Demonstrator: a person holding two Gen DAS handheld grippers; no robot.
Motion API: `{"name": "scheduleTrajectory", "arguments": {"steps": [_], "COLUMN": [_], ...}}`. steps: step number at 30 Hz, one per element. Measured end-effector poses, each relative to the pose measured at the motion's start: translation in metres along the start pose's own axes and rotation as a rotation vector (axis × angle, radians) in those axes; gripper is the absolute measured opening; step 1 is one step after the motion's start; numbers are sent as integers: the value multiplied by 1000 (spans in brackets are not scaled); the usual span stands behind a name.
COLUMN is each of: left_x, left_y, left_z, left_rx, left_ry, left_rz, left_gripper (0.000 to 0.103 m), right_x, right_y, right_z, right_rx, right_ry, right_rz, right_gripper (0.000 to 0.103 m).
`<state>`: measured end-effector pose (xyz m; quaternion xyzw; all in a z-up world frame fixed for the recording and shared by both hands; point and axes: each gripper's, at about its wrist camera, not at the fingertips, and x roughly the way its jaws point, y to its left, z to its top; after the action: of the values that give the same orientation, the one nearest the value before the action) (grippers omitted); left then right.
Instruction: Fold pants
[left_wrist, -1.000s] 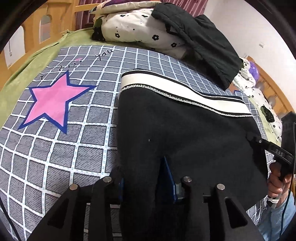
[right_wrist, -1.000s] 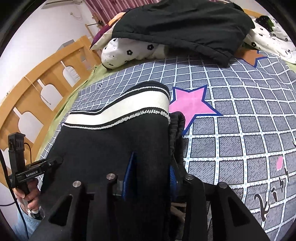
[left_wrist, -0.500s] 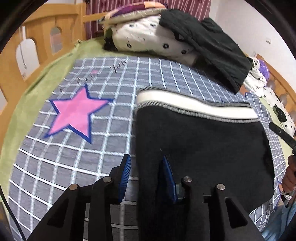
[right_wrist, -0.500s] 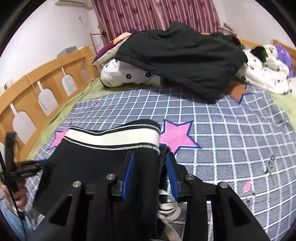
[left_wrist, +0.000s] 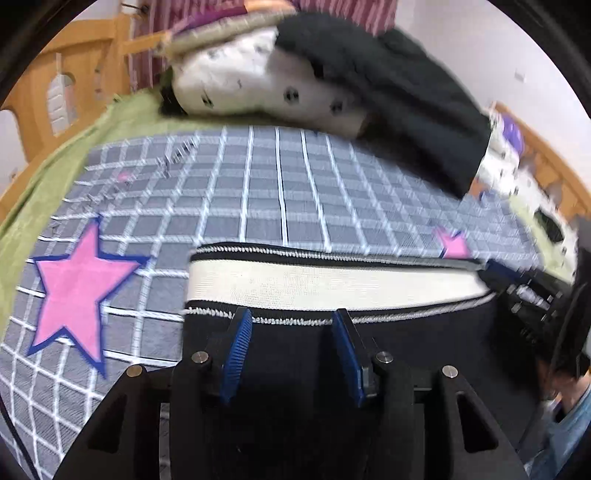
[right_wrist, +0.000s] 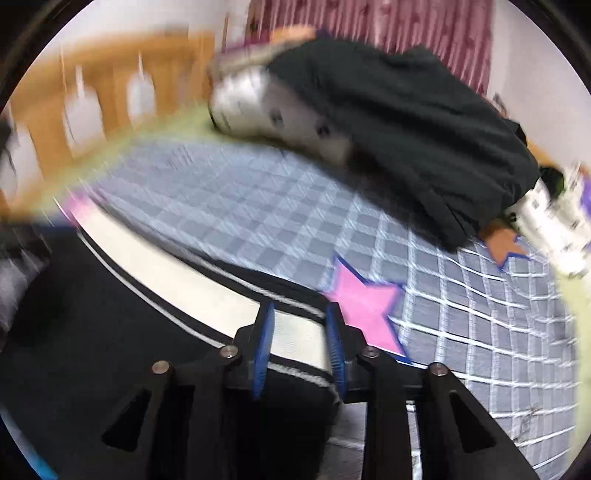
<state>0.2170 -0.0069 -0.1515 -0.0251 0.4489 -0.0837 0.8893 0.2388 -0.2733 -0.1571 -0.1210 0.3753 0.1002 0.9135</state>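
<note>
A bed (left_wrist: 44, 110) under a grey checked cover (left_wrist: 280, 192) carries black pants (left_wrist: 295, 369), a spotted pillow (left_wrist: 258, 85), and dark clothing (left_wrist: 406, 96).

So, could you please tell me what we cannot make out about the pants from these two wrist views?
- Pants, left wrist view: legs and hems hidden beneath the left hand-held gripper, whose jaws are opening.
- Right wrist view: motion blur smears the waistband; whether the closing right hand-held gripper pinches it is unclear.

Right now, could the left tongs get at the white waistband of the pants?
Probably yes: the white waistband lies flat just ahead of the left tongs, whose jaws are opening, with nothing between.
</note>
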Motion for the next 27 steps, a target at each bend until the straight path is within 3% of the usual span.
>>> {"name": "scheduleTrajectory", "arguments": {"steps": [4, 8, 11, 12, 14, 17, 19, 22, 25, 27], "left_x": [4, -17, 6, 16, 12, 9, 6, -12, -25, -41], "left_y": [-11, -8, 0, 2, 4, 6, 4, -2, -3, -5], "left_z": [-6, 3, 11, 10, 9, 6, 1, -14, -43, -67], "left_rx": [56, 26, 16, 7, 1, 6, 32, 88, 98, 120], "left_ry": [-20, -107, -32, -6, -34, -29, 22, 26, 101, 96], "left_rz": [63, 19, 85, 76, 56, 43, 43, 66, 6, 18], "left_gripper": [44, 44, 52, 52, 52, 52, 52, 52, 52, 52], "right_x": [2, -16, -22, -17, 2, 2, -1, -21, -50, -65], "right_y": [-21, -24, -15, -9, 4, 1, -3, -3, 4, 9], "right_z": [1, 15, 22, 23, 15, 11, 11, 5, -11, -25], "right_rx": [122, 174, 189, 167, 98, 112, 130, 144, 122, 138], "right_ry": [9, 4, -27, -12, 44, 30, 40, 41, 31, 47], "right_rz": [92, 121, 186, 168, 90, 103, 120, 116, 114, 138], "right_gripper": [26, 27, 32, 33, 33, 33, 33, 33, 37, 38]}}
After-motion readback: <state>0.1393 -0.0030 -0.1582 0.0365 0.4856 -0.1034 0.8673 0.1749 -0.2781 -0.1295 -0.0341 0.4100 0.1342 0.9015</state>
